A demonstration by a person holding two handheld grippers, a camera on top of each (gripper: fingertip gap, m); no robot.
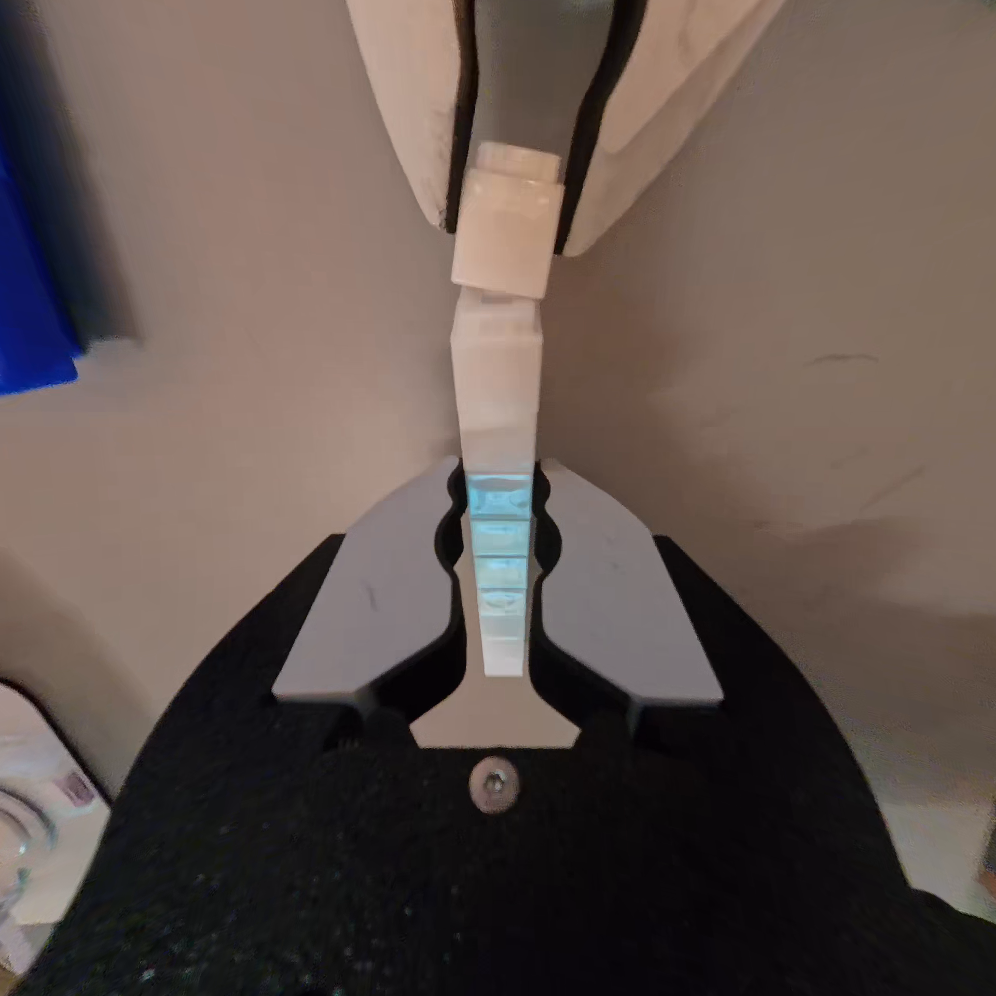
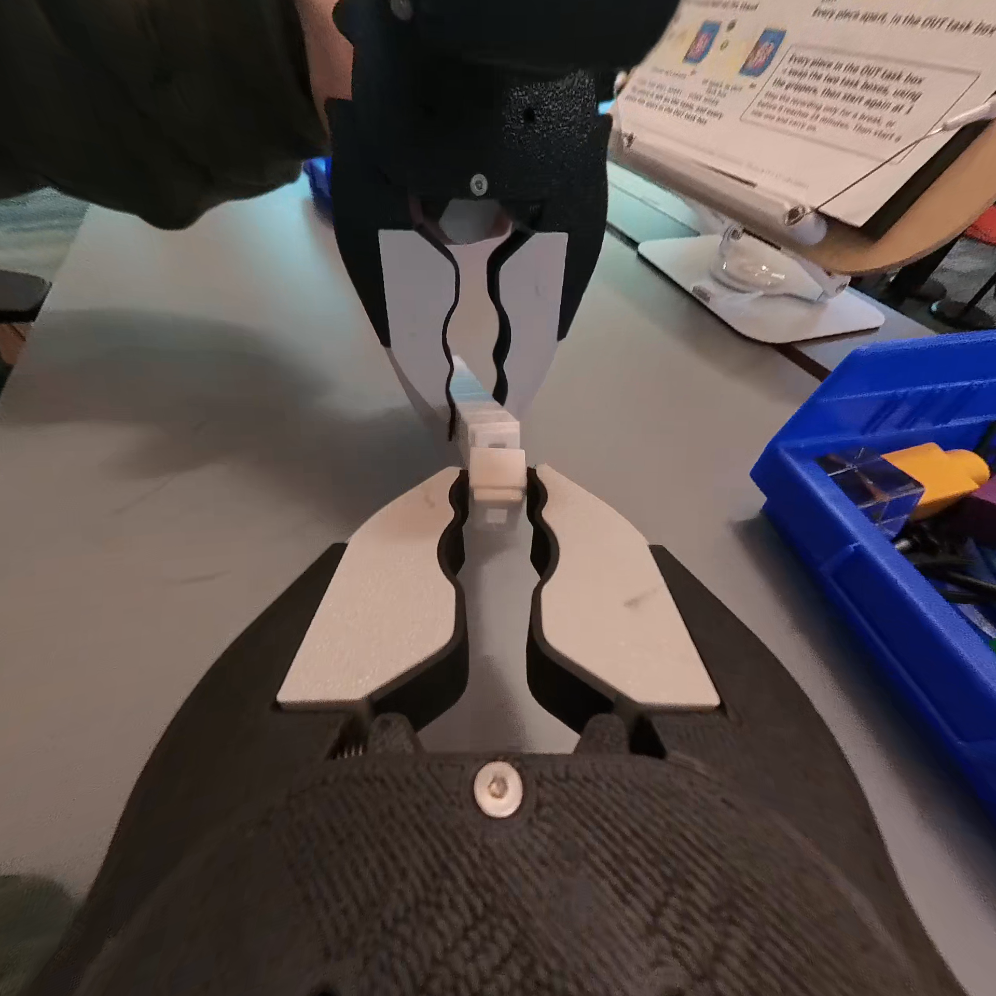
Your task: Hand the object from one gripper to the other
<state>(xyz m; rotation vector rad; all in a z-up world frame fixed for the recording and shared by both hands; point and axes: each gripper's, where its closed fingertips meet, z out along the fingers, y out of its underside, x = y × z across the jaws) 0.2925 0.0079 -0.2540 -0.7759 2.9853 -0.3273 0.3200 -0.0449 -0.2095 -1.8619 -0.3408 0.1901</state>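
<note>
In the left wrist view, the left gripper [image 1: 498, 485], with pale grey finger plates on a black textured body, was closed on a long white stack of small plastic bricks [image 1: 496, 388], some of them clear and bluish. The stack ran forward between its black wavy pads, pinched near the fingertips, and reached away toward the right gripper [image 1: 506, 237], whose pale fingers came in from the far top edge. Those fingers pressed on either side of the stack's far white block, so both tongs held the same piece above the beige tabletop [image 1: 754, 377]. A blue plastic bin [image 1: 32, 258] sat at the far left, blurred.

In the right wrist view, the right gripper [image 2: 496, 485] stood narrow, its fingertips clamped on the near white end block of the brick stack [image 2: 496, 463]. Just beyond, the left gripper [image 2: 477, 415] pointed back toward the camera, its jaws closed on the stack's far part. A dark sleeve [image 2: 151, 108] filled the far left corner behind it. The stack hung above the grey table [image 2: 188, 485], between the two tools. On the right, a blue plastic bin [image 2: 808, 485] held a clear block [image 2: 867, 485], an orange brick [image 2: 938, 469] and dark bits. At the far right a printed sheet rested on a white stand [image 2: 754, 291].
</note>
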